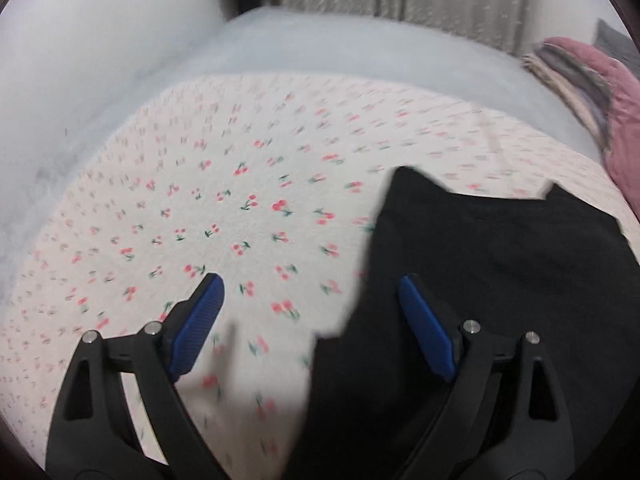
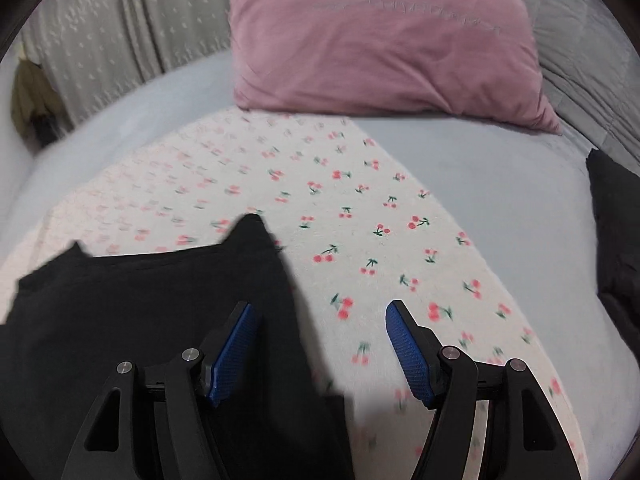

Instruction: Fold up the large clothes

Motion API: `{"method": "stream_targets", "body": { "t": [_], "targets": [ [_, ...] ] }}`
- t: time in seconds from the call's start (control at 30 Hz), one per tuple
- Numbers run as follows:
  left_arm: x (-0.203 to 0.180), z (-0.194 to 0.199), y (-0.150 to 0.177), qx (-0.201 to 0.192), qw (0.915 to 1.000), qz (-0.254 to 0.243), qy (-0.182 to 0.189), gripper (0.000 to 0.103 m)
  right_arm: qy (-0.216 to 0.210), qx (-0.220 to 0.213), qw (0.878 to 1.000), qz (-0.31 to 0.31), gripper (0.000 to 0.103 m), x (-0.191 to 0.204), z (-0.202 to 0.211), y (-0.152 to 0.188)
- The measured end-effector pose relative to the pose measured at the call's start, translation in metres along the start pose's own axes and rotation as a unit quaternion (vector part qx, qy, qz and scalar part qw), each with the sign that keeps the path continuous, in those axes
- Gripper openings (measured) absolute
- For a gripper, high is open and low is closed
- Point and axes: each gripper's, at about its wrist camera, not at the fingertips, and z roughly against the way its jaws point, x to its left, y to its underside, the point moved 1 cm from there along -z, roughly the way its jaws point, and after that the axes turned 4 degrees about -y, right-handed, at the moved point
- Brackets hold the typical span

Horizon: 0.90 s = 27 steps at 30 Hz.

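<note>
A black garment [image 1: 480,280] is lying flat on a cherry-print cloth [image 1: 200,220] spread over a pale blue bed sheet [image 2: 480,160]. The left gripper [image 1: 310,300] is hovering over the garment's left edge, fingers spread apart and holding nothing. The right gripper [image 2: 320,328] is hovering over its right edge, likewise spread and empty. A pink pillow [image 2: 380,40] is resting beyond the cloth.

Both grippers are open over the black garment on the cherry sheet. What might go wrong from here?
1. The black garment lies on a loose cherry-print sheet; either open gripper, left gripper or right gripper, may pinch the sheet too.
2. Both views are motion-blurred, so garment edges are hard to judge.
</note>
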Motion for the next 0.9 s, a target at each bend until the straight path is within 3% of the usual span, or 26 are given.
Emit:
{"method": "stream_targets", "body": {
  "t": [0.07,0.17,0.37,0.57,0.67,0.73,0.8,0.9],
  "targets": [
    [-0.020,0.039,0.015,-0.025,0.9988,-0.012,0.040,0.090,-0.020,-0.013,1.000,0.017,0.069,0.021,0.027,0.011],
    [-0.059,0.078,0.041,-0.023,0.9938,-0.033,0.104,0.090,-0.070,-0.009,0.996,0.056,0.071,0.069,0.062,0.040],
    [-0.105,0.103,0.098,0.004,0.9877,-0.067,0.142,0.090,-0.124,0.015,0.984,0.123,0.072,0.147,0.090,0.110],
    [-0.097,0.090,0.140,0.017,0.9931,-0.073,0.091,0.090,-0.104,0.043,0.987,0.118,0.072,0.133,0.080,0.159],
    [-0.092,0.095,0.150,-0.010,0.9946,-0.090,0.052,0.096,-0.093,0.038,0.987,0.125,0.075,0.122,0.079,0.161],
    [-0.087,0.100,0.151,-0.013,0.9948,-0.096,0.033,0.096,-0.064,0.038,0.988,0.138,0.078,0.113,0.084,0.162],
    [-0.077,0.100,0.150,-0.010,0.9956,-0.090,0.023,0.096,-0.031,0.034,0.992,0.119,0.080,0.095,0.086,0.161],
    [-0.061,0.105,0.151,-0.009,0.9966,-0.082,0.008,0.096,-0.020,0.029,0.995,0.088,0.080,0.077,0.098,0.161]
  ]
}}
